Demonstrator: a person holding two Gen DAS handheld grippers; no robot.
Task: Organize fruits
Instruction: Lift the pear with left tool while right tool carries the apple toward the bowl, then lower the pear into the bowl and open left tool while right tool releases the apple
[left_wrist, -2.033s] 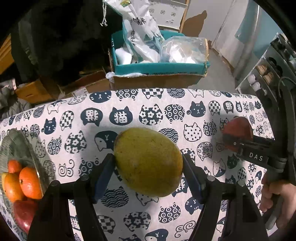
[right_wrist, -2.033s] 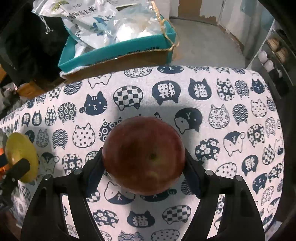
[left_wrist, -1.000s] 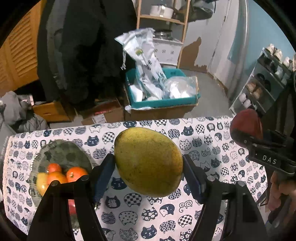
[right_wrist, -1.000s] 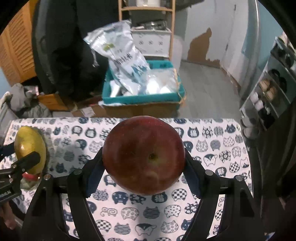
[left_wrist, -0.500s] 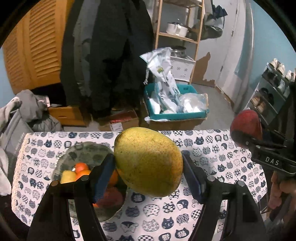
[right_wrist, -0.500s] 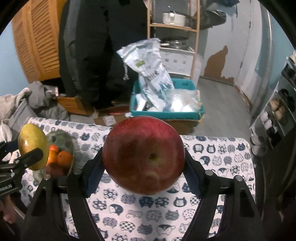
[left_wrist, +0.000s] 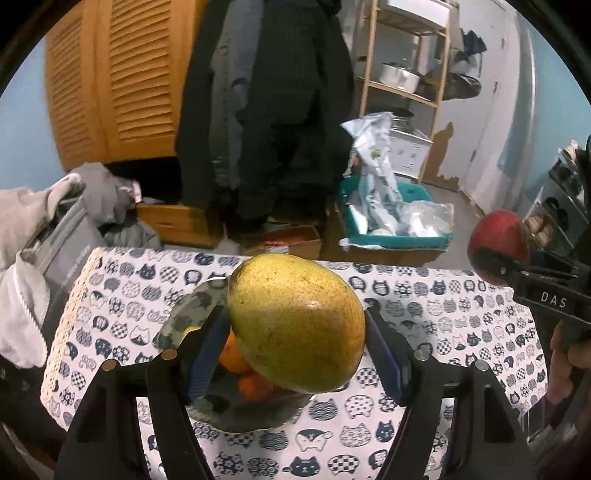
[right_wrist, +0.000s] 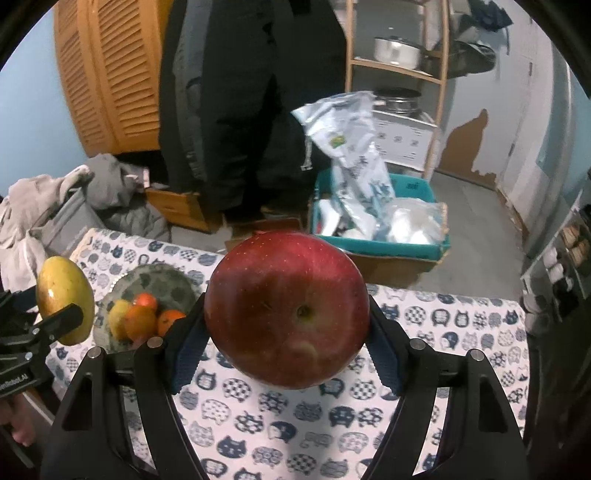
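Mango (left_wrist: 295, 325) sits clamped in my left tool (left_wrist: 295, 354), apple (right_wrist: 286, 310) in my right tool (right_wrist: 284, 354); both have risen off the table (right_wrist: 443, 325); the fruit bowl (right_wrist: 162, 280) now lies below, so dropping in comes next.

Left gripper (left_wrist: 295, 332) is clamping a mango (left_wrist: 295, 325) between both blue pads (left_wrist: 205, 350), fingers tilting down toward the table. Right gripper (right_wrist: 286, 332) is doing the same with a red apple (right_wrist: 286, 310), pads pressing on either side, also angling downward. Both are hanging side by side in the air, each one showing at the edge of the other's view, and a bare hand (left_wrist: 565, 365) is gripping the right unit's handle
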